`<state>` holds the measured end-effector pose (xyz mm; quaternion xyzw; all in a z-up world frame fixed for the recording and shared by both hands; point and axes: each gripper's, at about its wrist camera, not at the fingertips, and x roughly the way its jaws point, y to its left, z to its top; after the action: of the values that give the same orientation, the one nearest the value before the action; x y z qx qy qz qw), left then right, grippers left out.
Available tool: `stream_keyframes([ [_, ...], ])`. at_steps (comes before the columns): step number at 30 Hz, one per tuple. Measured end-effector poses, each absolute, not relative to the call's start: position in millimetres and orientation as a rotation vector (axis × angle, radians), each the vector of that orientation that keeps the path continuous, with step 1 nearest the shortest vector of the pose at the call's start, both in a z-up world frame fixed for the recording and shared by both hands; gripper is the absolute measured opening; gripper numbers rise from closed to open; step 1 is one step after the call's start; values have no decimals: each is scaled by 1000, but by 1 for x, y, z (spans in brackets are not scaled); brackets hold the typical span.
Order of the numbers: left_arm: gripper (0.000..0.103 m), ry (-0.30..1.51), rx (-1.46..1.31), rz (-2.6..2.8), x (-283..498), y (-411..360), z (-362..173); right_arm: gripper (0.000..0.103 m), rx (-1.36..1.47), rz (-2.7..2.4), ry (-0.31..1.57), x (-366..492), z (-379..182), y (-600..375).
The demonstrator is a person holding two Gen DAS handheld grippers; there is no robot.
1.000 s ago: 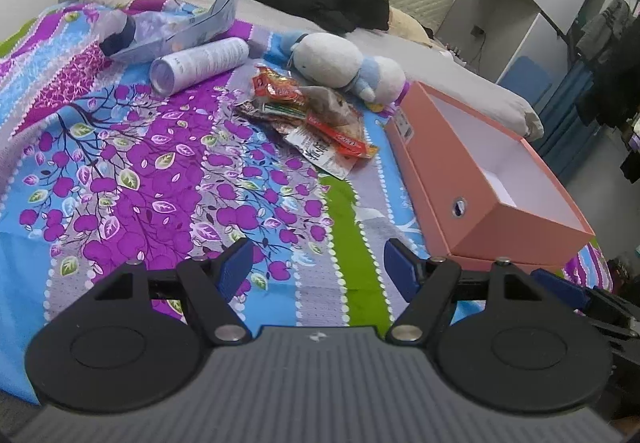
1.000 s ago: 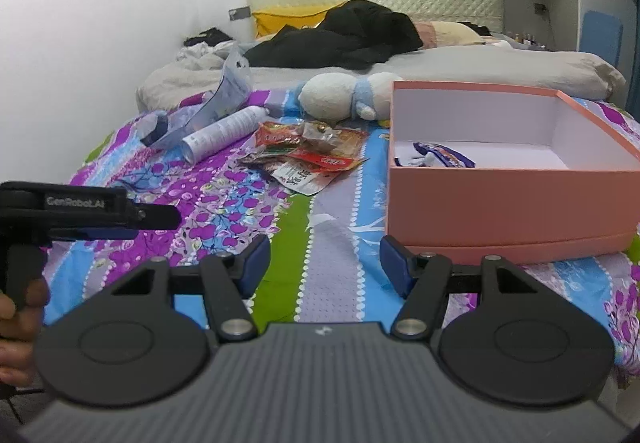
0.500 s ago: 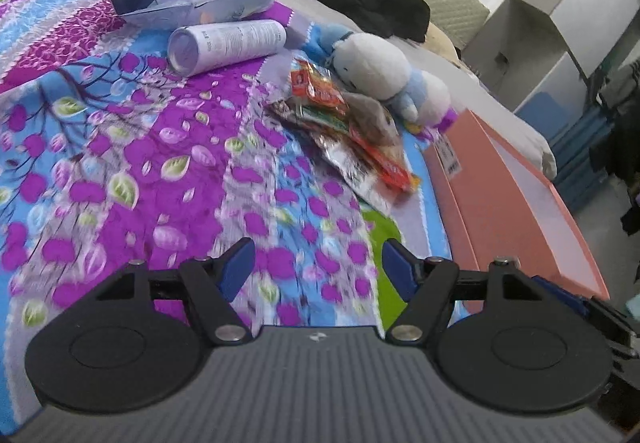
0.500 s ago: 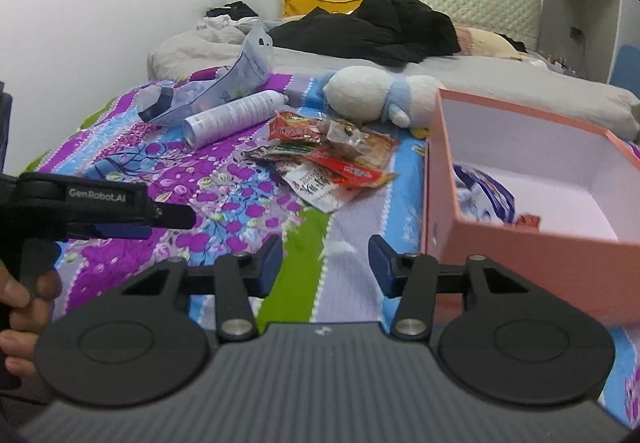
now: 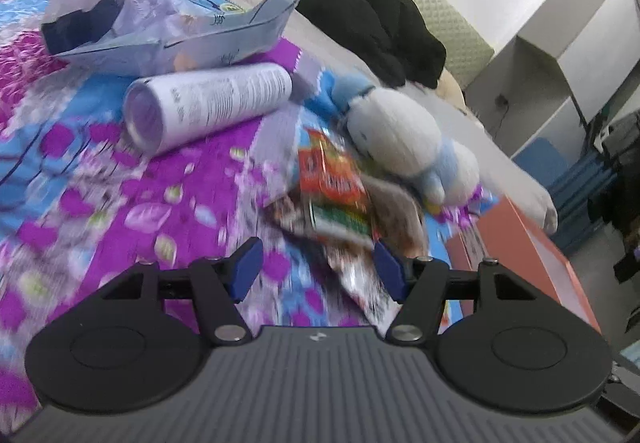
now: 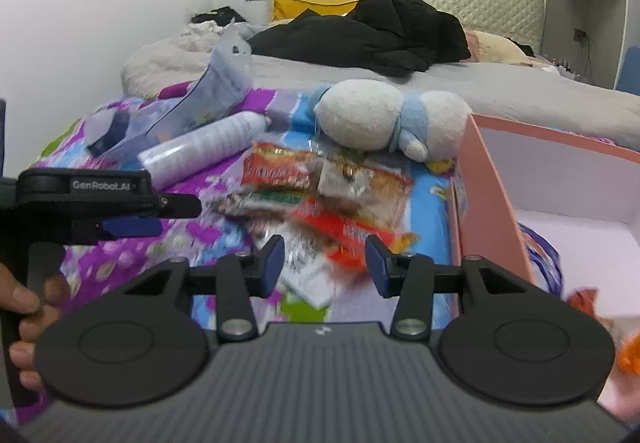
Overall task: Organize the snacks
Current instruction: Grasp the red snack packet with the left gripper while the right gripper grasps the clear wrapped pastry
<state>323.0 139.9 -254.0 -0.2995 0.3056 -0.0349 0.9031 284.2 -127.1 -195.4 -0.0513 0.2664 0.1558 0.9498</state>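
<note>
- Floral bedspread [image 5: 132, 183] in purple and blue covers the bed and carries everything; it is soft and rumpled, so a packet pressed into it will sink. My advice is to come in low and slide a finger under an edge, not push straight down.
- Pink box [image 6: 492, 203] sits open at the right side of the bed, beside the snack pile; a couple of packets already lie inside. It reads as the destination, so each lift should clear its near wall before release.
- White and blue plush toy [image 6: 384, 115] lies just behind the pile, touching or nearly touching the far packets. Keep the reach short so it is not dragged along.
- White cylindrical can [image 5: 208, 105] lies on its side to the left of the pile, well clear of the work.
- Snack packets [image 6: 320, 195] overlap in a loose heap near the middle of the bed, red and orange ones on top; take the topmost, nearest one first.
- Left tool [image 5: 316, 269] is partly spread and closing, with nothing between its jaws; the heap's edge lies just ahead.
- Right tool [image 6: 325, 259] is about half spread and empty, poised over the near packets. Only one tool should go in at a time.
</note>
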Motion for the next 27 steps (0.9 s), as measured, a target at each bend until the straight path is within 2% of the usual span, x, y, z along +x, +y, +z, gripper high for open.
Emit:
stream_keyframes([
  [2,67,621,-637,-79,341,145,-258,48,-98,317,538,302,-199,-122],
  [3,67,618,-644,-86,351,147,-260,51,-100,318,539,311,-202,-119],
  [4,67,622,-648,-86,358,148,-263,56,-102,316,545,320,-204,-117],
  [5,67,621,-652,-87,367,150,-266,69,-101,310,546,327,-206,-114],
  [6,67,622,-653,-89,375,151,-268,72,-93,308,538,334,-208,-114],
  [14,66,635,-649,-115,425,150,-288,72,-76,294,540,387,-225,-106],
  [19,60,644,-622,-135,442,145,-296,72,-73,272,593,414,-242,-103],
  [20,56,645,-620,-137,446,145,-296,72,-70,271,596,417,-244,-103],
  [21,47,648,-619,-137,448,144,-297,72,-69,266,599,420,-246,-103],
  [24,34,657,-610,-135,450,143,-297,71,-61,278,614,425,-250,-102],
  [27,27,634,-585,-134,446,142,-292,60,-74,269,610,423,-249,-101],
])
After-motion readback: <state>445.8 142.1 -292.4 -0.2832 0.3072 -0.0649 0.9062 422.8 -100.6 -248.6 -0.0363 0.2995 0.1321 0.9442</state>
